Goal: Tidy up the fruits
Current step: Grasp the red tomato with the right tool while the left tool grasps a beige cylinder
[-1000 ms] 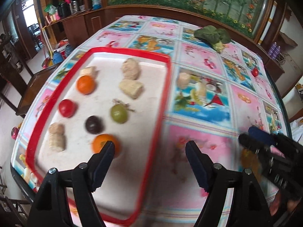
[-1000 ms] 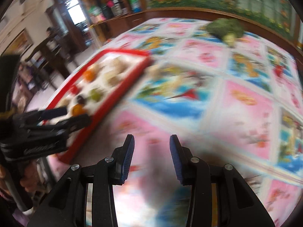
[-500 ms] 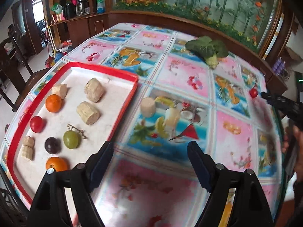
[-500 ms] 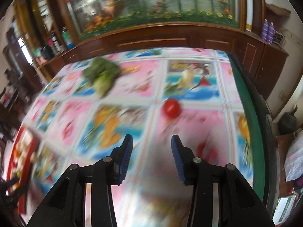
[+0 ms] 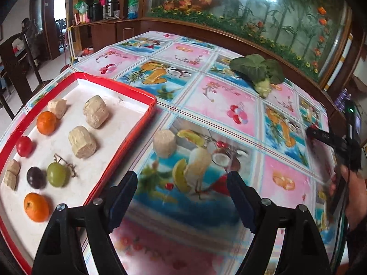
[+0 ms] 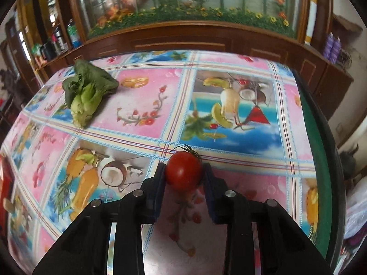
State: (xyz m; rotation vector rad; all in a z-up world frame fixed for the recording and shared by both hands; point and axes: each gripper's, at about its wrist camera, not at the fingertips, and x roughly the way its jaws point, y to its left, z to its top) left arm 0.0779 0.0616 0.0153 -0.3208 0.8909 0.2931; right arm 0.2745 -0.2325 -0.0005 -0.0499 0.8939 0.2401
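A red-rimmed tray (image 5: 146, 119) on the left of the table holds two oranges (image 5: 46, 123), a red tomato (image 5: 24, 146), a green grape (image 5: 56, 174), a dark grape (image 5: 34, 177) and several beige chunks (image 5: 95, 111). My left gripper (image 5: 182, 197) is open and empty, low over the tablecloth beside the tray's right rim. A beige chunk (image 5: 164, 143) lies on the cloth ahead of it. My right gripper (image 6: 184, 175) is shut on a red cherry tomato (image 6: 183, 170) near the table's right side; it also shows blurred in the left wrist view (image 5: 330, 138).
A leafy green vegetable (image 6: 86, 94) lies at the far side of the table, also in the left wrist view (image 5: 258, 71). A wooden cabinet with a glass planter runs behind the table. The table's dark green edge (image 6: 318, 137) is on the right. A chair (image 5: 20, 61) stands at the left.
My right gripper swung from near the tray to the table's right side and closed on the cherry tomato. My left gripper shifted right off the tray and stayed open.
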